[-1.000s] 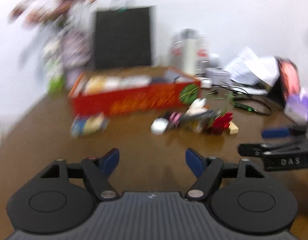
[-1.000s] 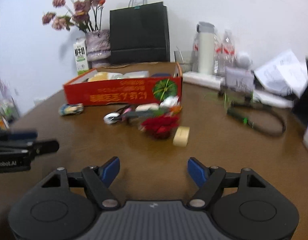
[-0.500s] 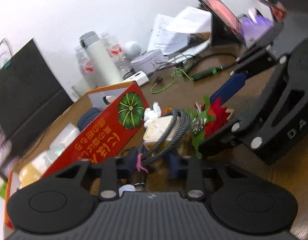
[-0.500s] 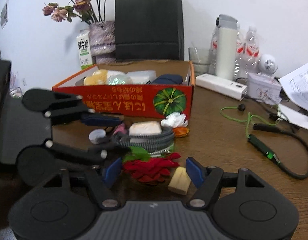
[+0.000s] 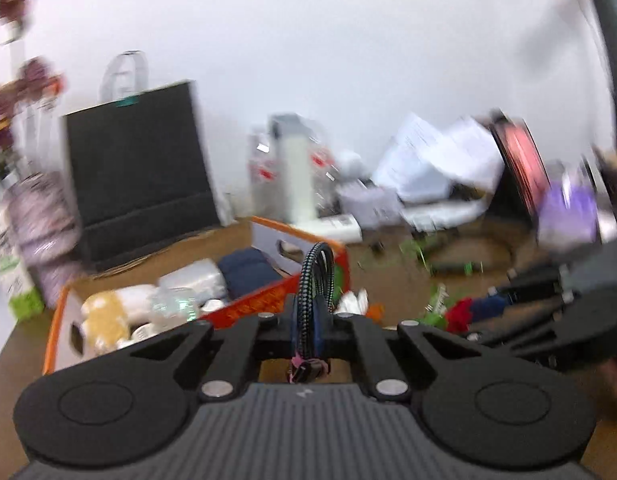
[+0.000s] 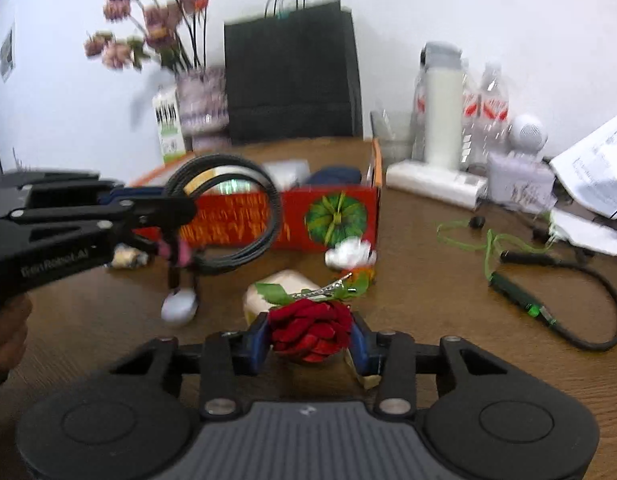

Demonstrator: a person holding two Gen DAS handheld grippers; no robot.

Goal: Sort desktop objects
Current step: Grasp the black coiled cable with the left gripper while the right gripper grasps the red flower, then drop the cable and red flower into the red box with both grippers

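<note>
My left gripper [image 5: 312,320] is shut on a coiled braided cable [image 5: 314,280] and holds it in the air near the red cardboard box [image 5: 252,312]. The right wrist view shows that cable [image 6: 228,216] hanging from the left gripper [image 6: 164,216], its white plug [image 6: 179,306] dangling above the table. My right gripper [image 6: 310,340] is shut on a red fabric rose [image 6: 310,330] with green leaves, low over the table. A cream bar [image 6: 280,284] lies just beyond the rose.
The red box [image 6: 332,216] holds several items. Behind it stand a black paper bag [image 6: 288,72], a flower vase [image 6: 202,100], bottles [image 6: 440,108] and papers [image 6: 596,164]. A black and green cable [image 6: 548,304] lies on the right. A white and orange bit [image 6: 350,256] lies by the box.
My left gripper has lifted the coiled cable off the table toward the box. My right gripper has closed on the red rose.
</note>
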